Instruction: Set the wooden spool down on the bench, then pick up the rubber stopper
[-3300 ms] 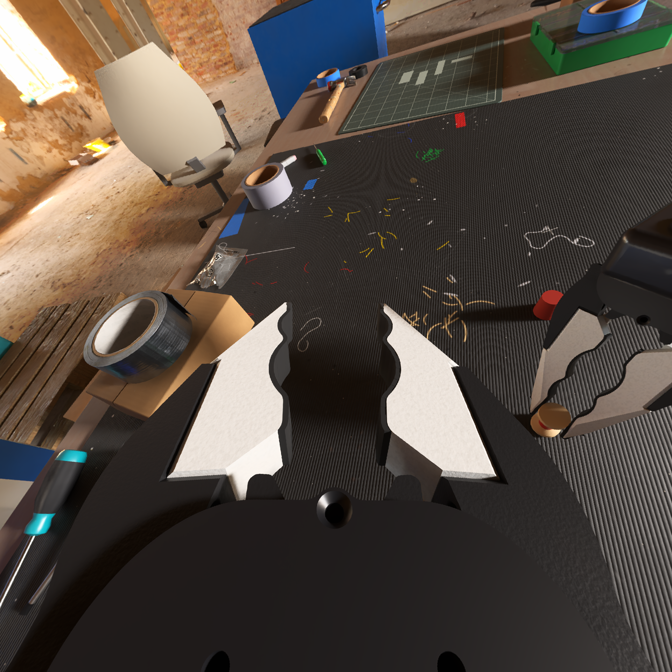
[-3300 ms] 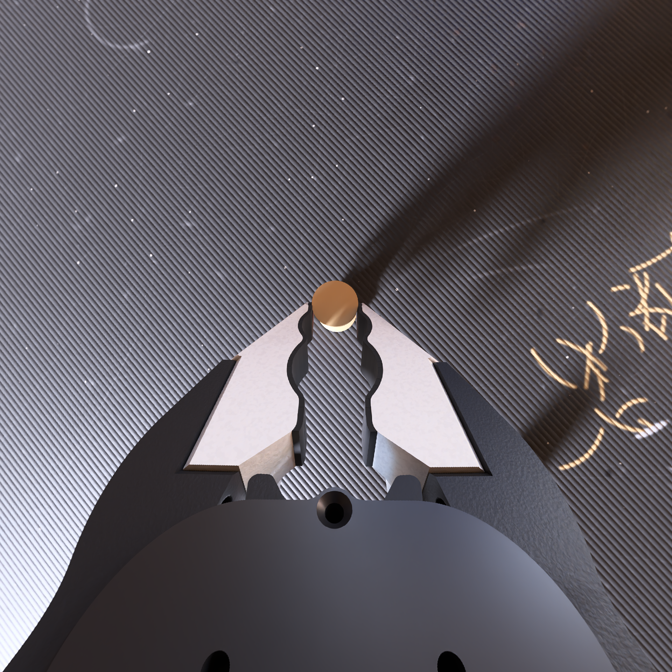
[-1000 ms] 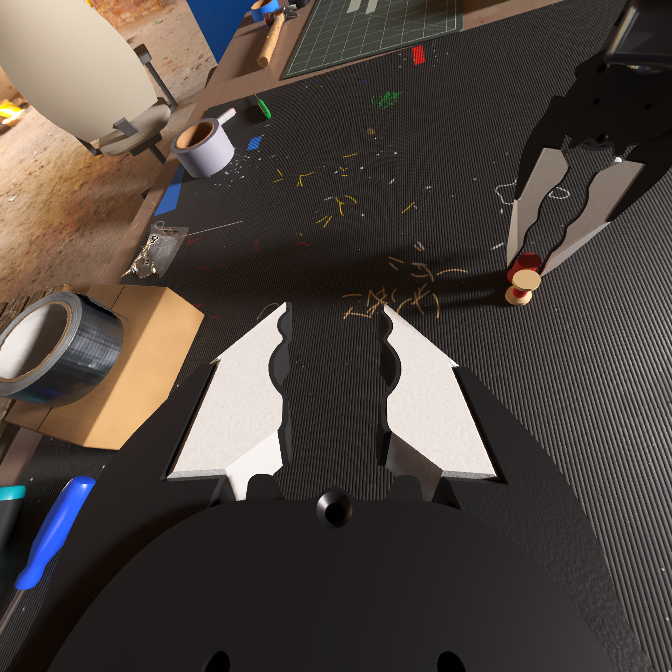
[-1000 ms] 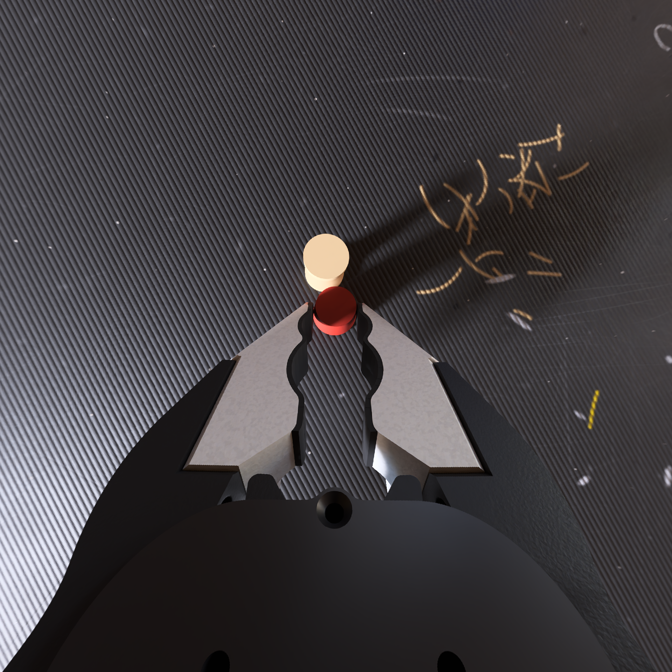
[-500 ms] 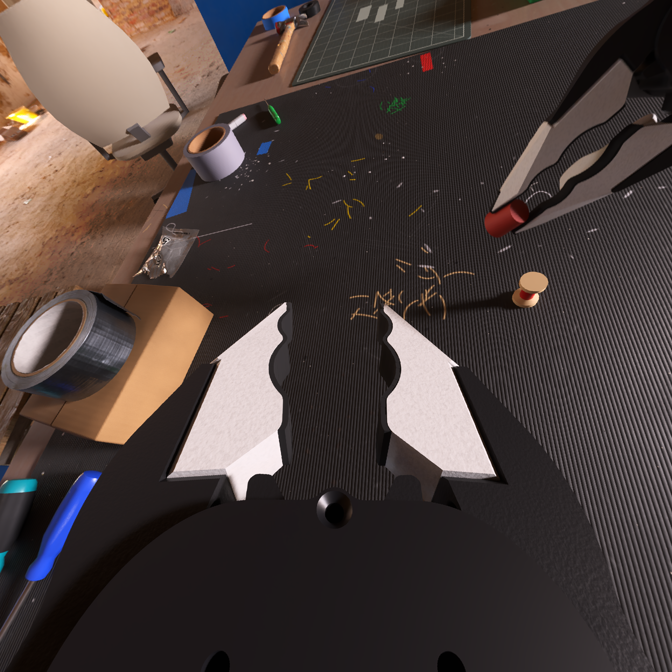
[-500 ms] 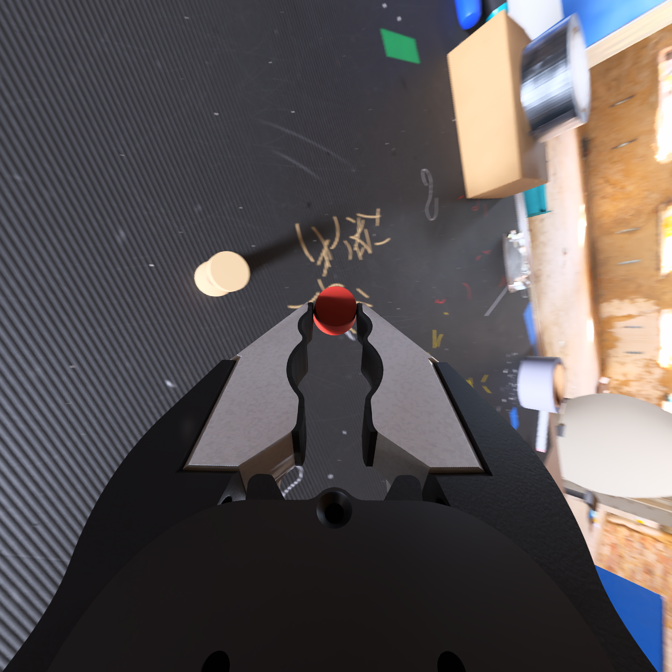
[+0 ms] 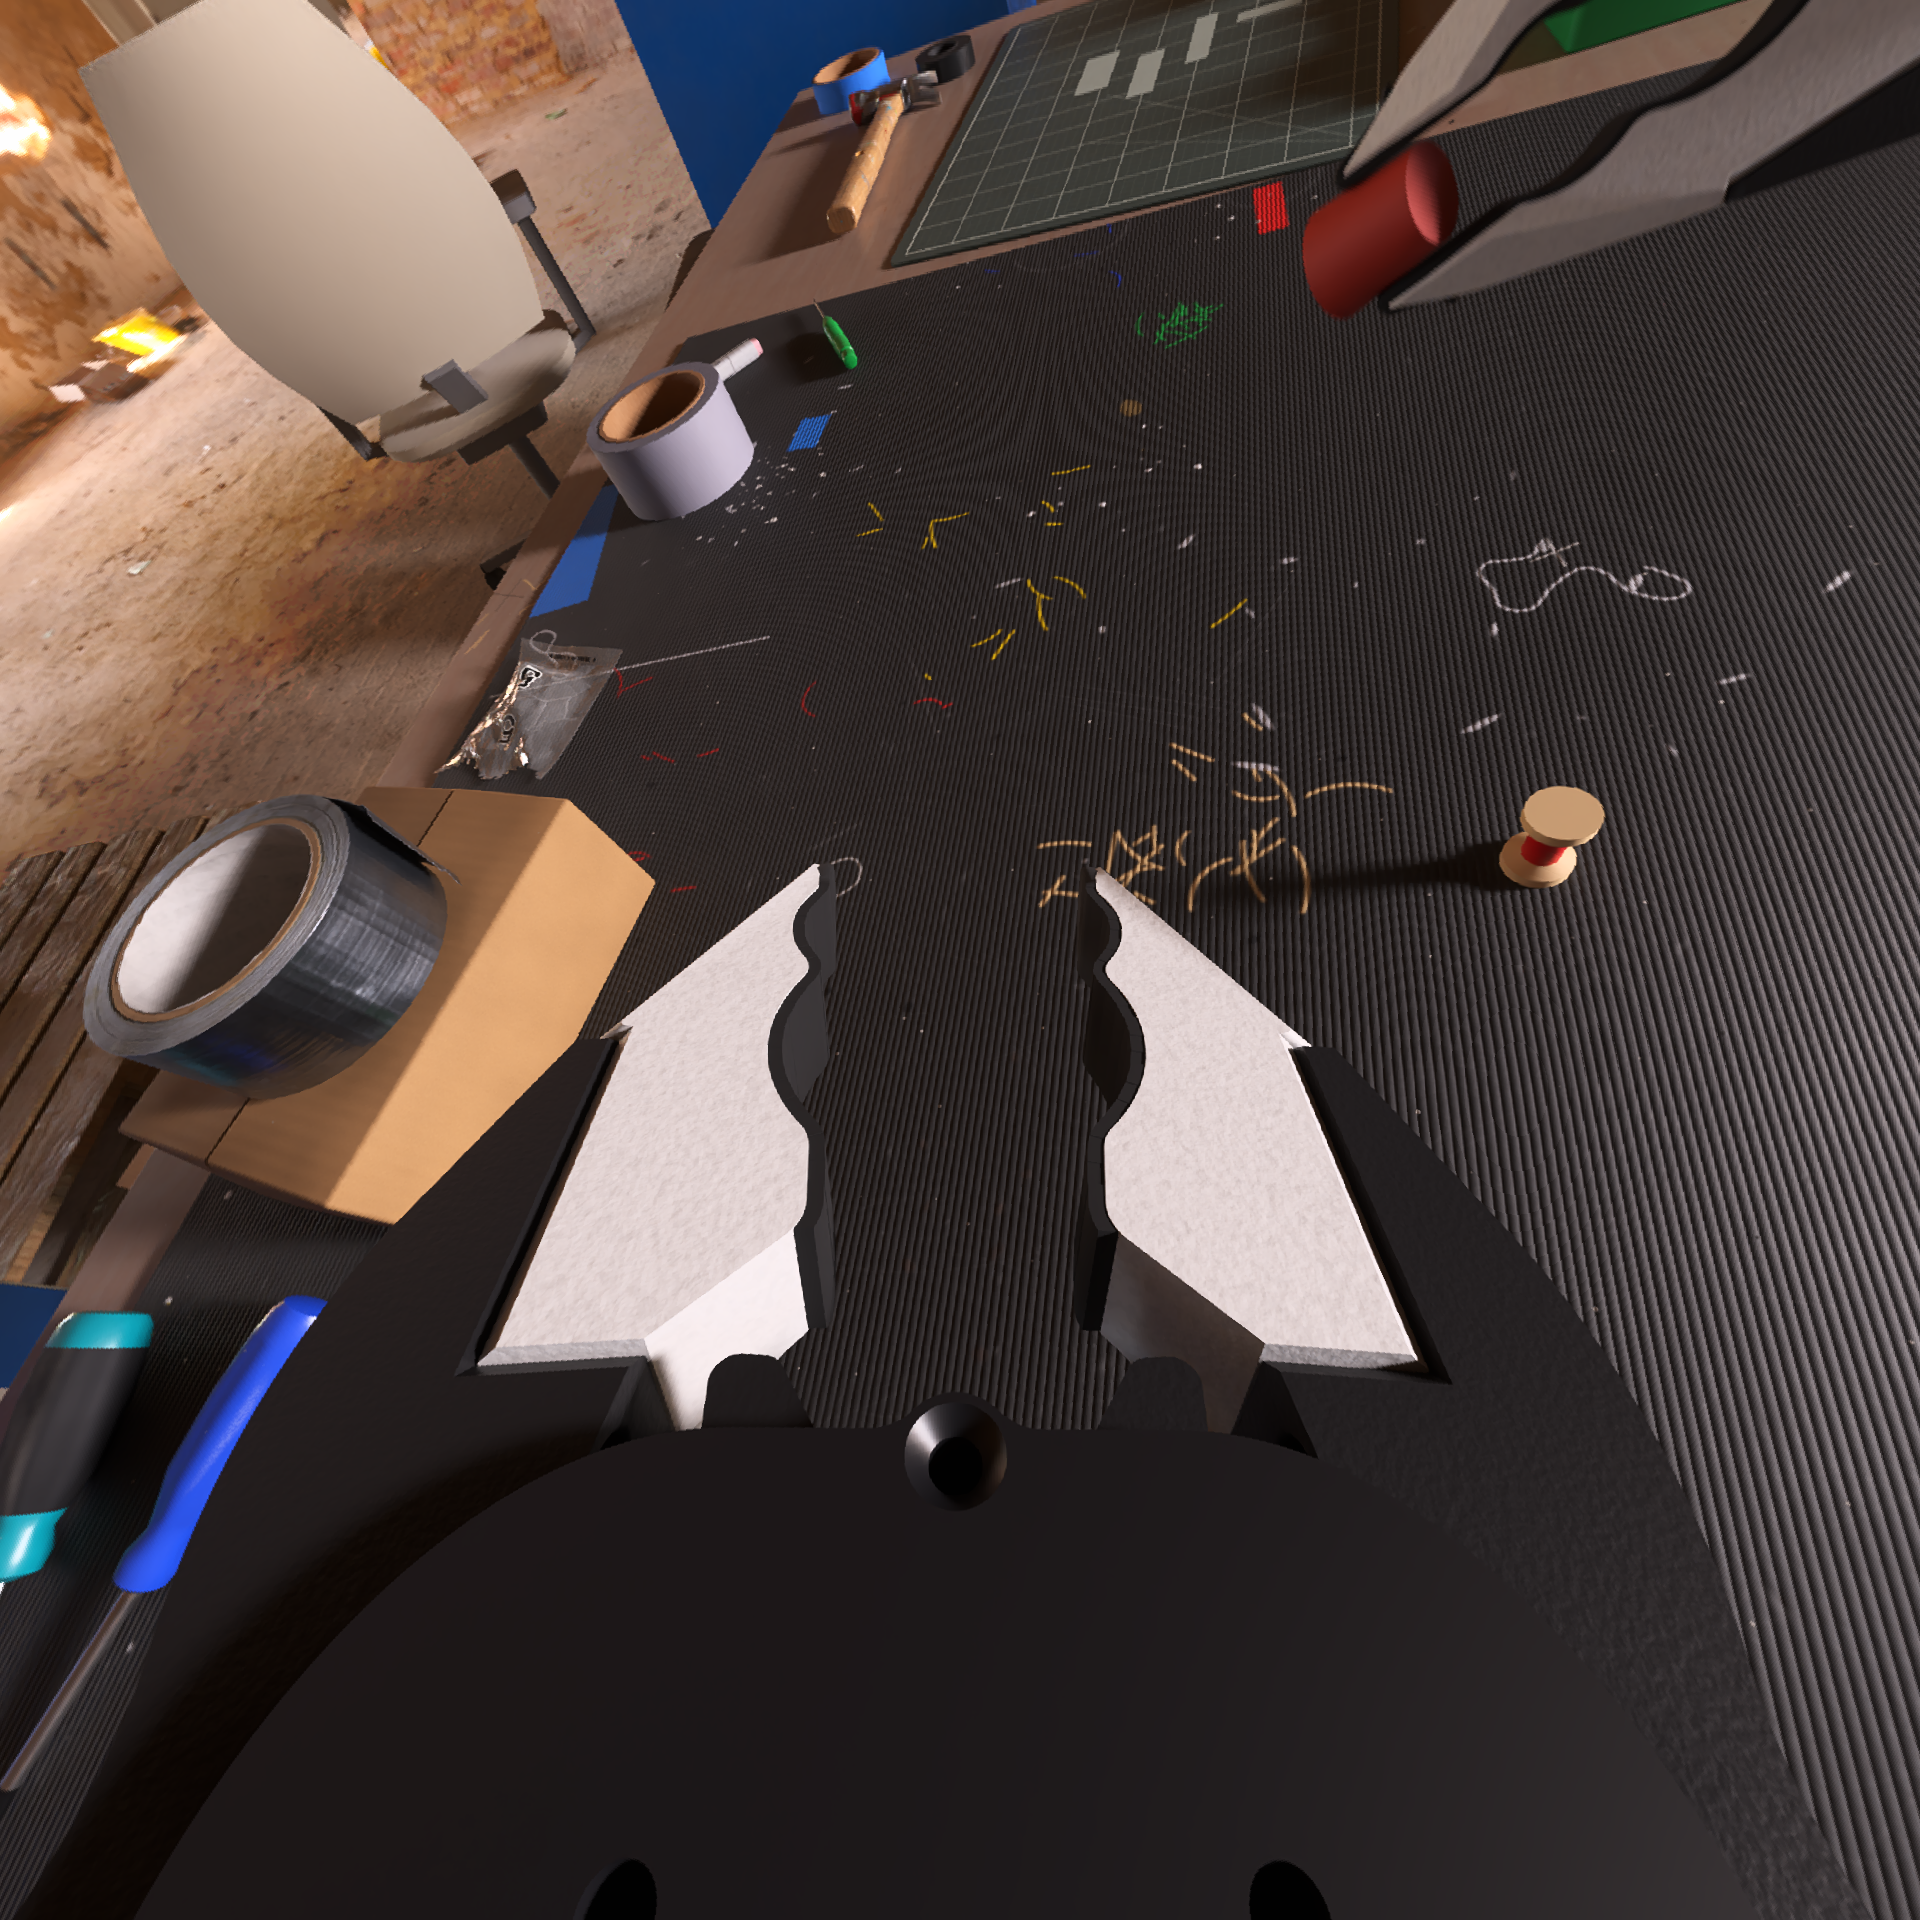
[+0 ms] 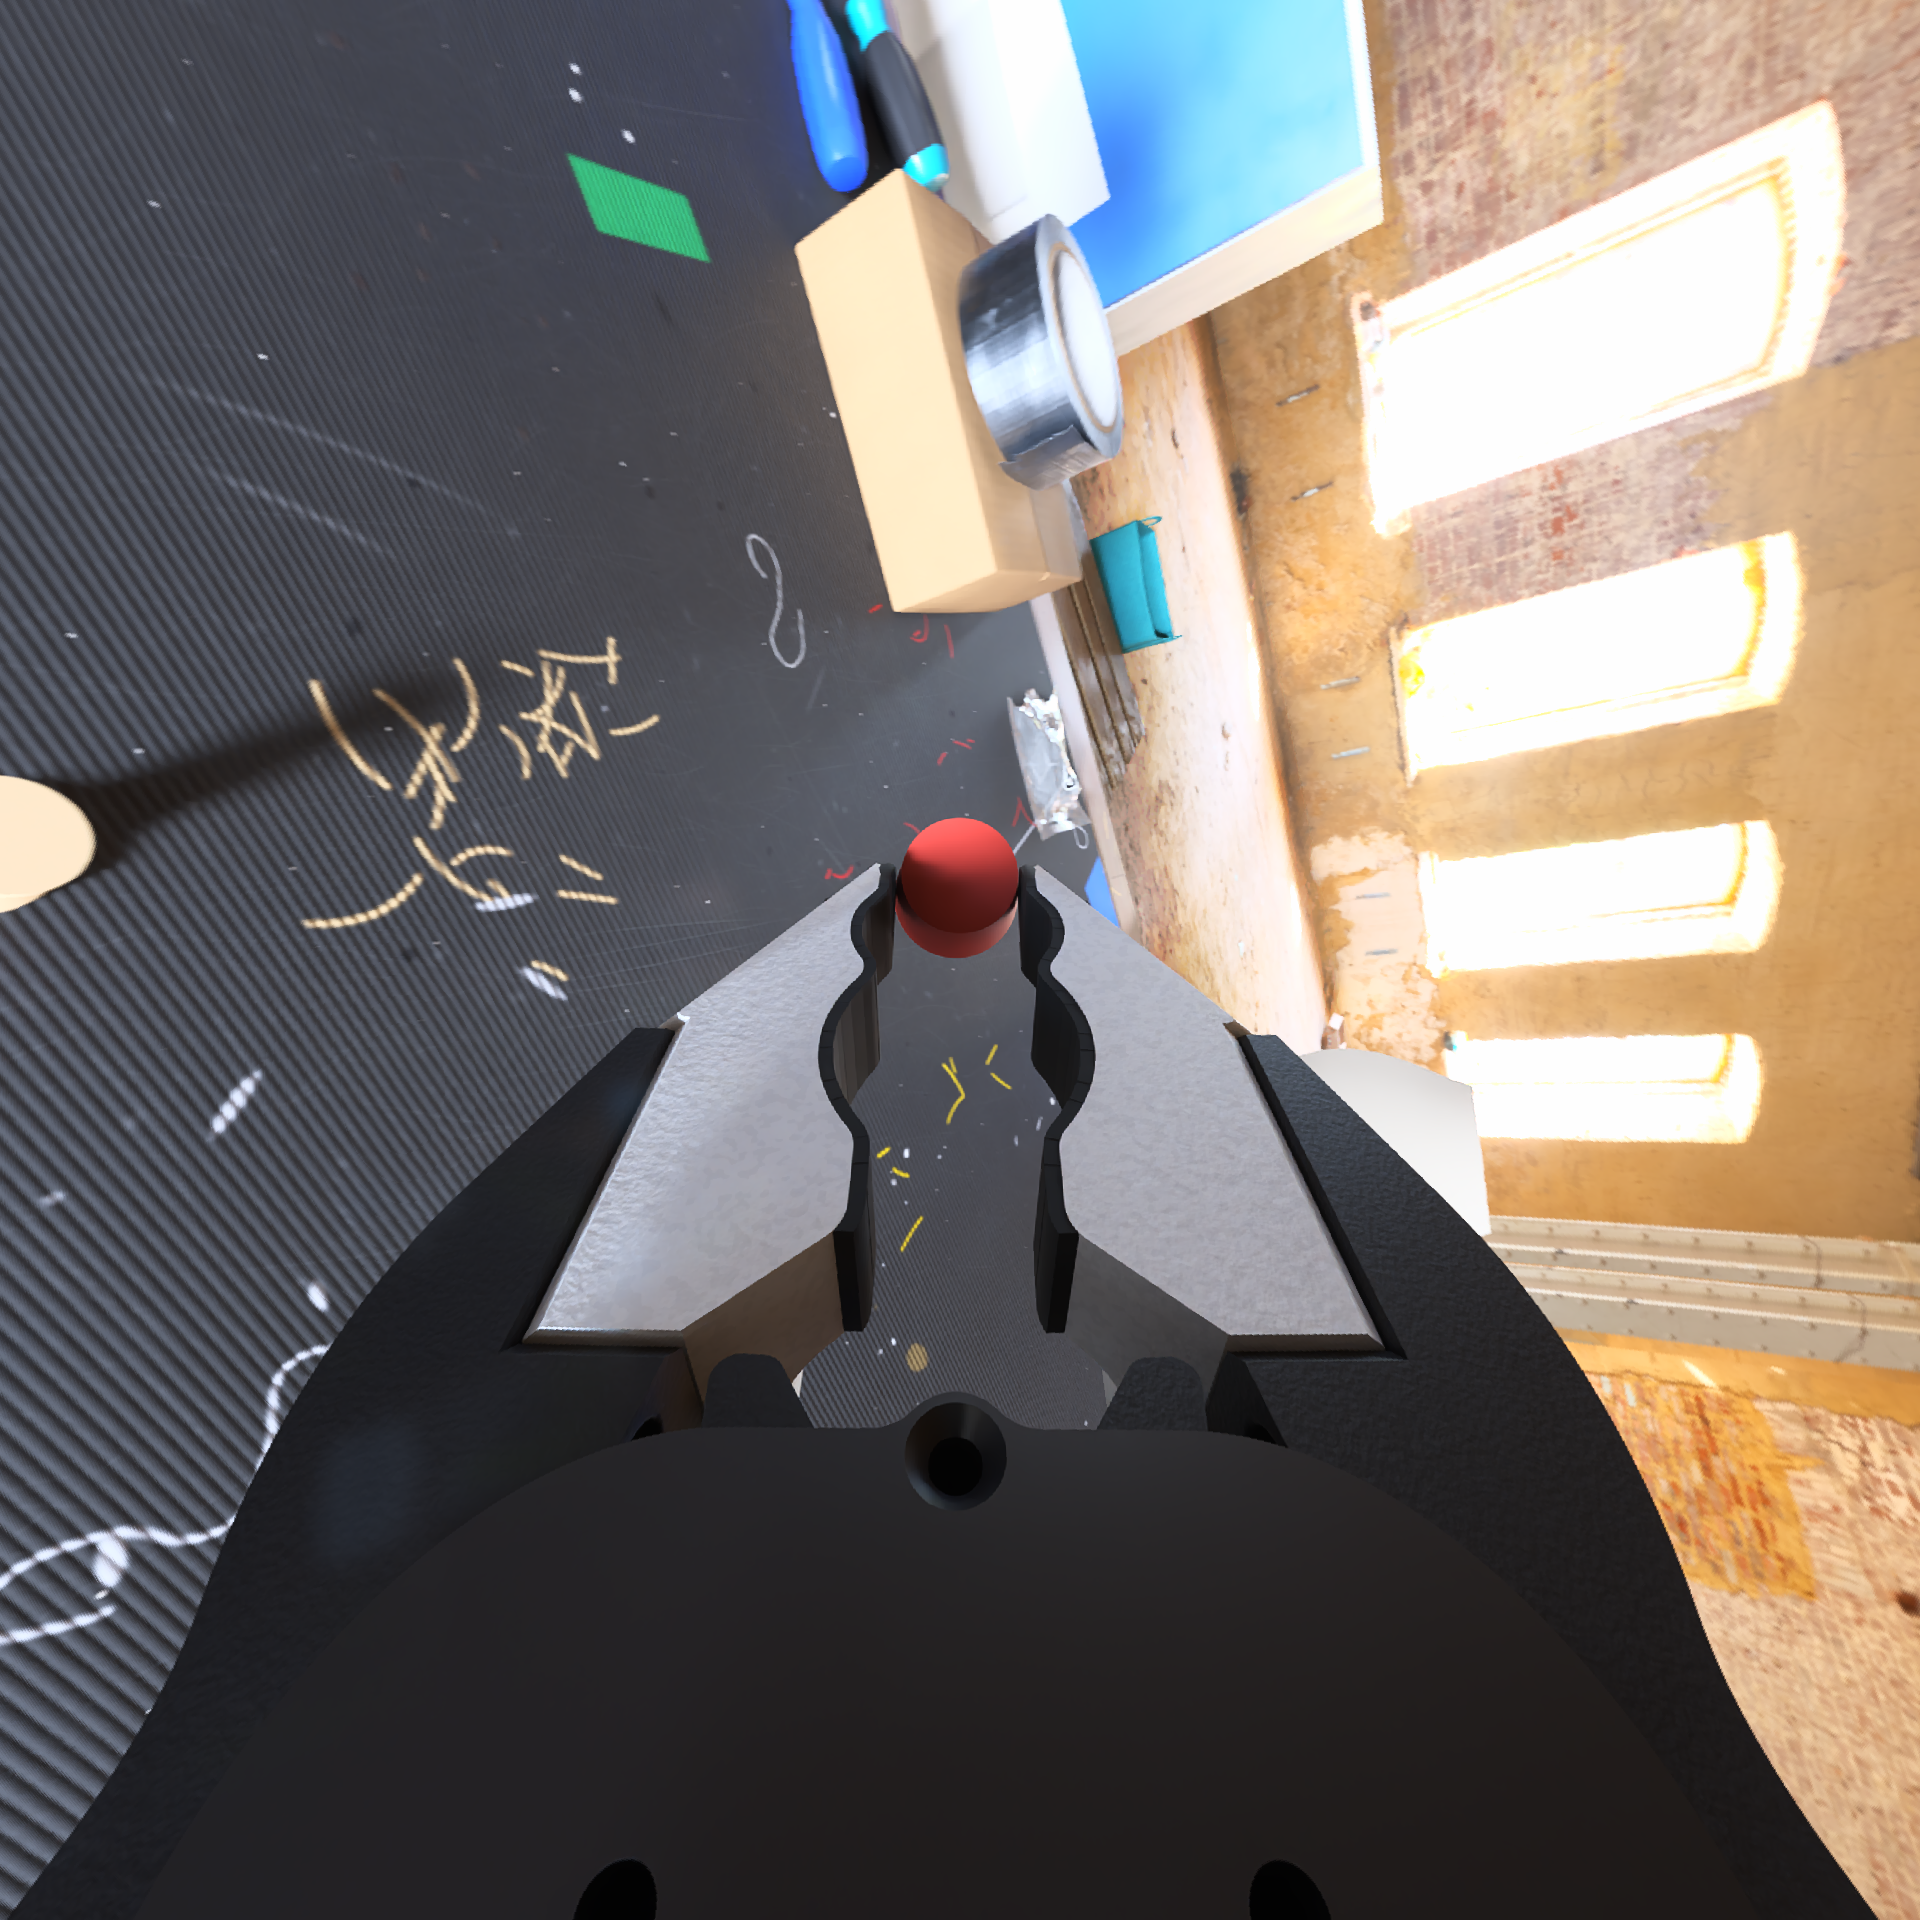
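Observation:
The wooden spool [image 7: 1550, 837], wound with red thread, stands upright on the black ribbed bench mat [image 7: 1558, 1143]; its flat top shows at the left edge of the right wrist view [image 8: 36, 844]. My right gripper [image 8: 956, 883] is shut on the red rubber stopper [image 8: 956, 883] and holds it well above the mat. The stopper [image 7: 1377, 229] also shows at the top right of the left wrist view, between the right gripper's fingers [image 7: 1621, 135]. My left gripper [image 7: 956, 883] is open and empty, low over the mat, left of the spool.
A cardboard box [image 7: 457, 997] with a grey duct tape roll [image 7: 260, 945] sits at the mat's left edge. Screwdrivers [image 7: 197, 1455] lie near it. A white tape roll [image 7: 675, 436], hammer [image 7: 868, 156], green cutting mat [image 7: 1143, 114] and chair [image 7: 343, 239] lie farther off.
The right gripper let go of the spool, which stands on the mat, closed on the red stopper and lifted it up and away. The left gripper stayed open.

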### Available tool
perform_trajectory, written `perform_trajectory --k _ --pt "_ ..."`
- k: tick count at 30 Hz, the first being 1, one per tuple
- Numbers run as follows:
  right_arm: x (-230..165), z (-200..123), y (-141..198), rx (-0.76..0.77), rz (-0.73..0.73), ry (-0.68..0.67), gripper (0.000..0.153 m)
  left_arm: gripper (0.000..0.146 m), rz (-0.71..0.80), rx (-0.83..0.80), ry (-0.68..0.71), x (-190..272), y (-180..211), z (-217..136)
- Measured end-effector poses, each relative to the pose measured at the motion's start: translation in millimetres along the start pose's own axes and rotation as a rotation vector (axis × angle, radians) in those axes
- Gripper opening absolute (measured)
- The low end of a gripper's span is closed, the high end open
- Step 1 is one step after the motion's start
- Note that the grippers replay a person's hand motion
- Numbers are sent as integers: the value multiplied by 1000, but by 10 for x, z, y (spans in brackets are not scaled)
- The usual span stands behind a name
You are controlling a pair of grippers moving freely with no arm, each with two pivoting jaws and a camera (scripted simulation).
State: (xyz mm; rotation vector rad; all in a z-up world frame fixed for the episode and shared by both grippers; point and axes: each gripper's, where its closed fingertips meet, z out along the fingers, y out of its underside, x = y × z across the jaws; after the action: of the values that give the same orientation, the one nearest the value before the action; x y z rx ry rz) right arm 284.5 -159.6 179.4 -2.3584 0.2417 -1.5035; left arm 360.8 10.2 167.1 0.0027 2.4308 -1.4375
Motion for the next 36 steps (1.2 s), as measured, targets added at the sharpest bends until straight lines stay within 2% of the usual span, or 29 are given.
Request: perform_trajectory --k 10,19,36 --pt "402 -43 80 -3 21 86 23 47 -13 -6 -11 -50 50 -12" --pt "1066 -139 130 -1 39 192 23 47 -24 -26 -3 -50 125 48" --pt "2086 -274 -39 55 102 299 23 47 -46 -52 21 -33 251 160"
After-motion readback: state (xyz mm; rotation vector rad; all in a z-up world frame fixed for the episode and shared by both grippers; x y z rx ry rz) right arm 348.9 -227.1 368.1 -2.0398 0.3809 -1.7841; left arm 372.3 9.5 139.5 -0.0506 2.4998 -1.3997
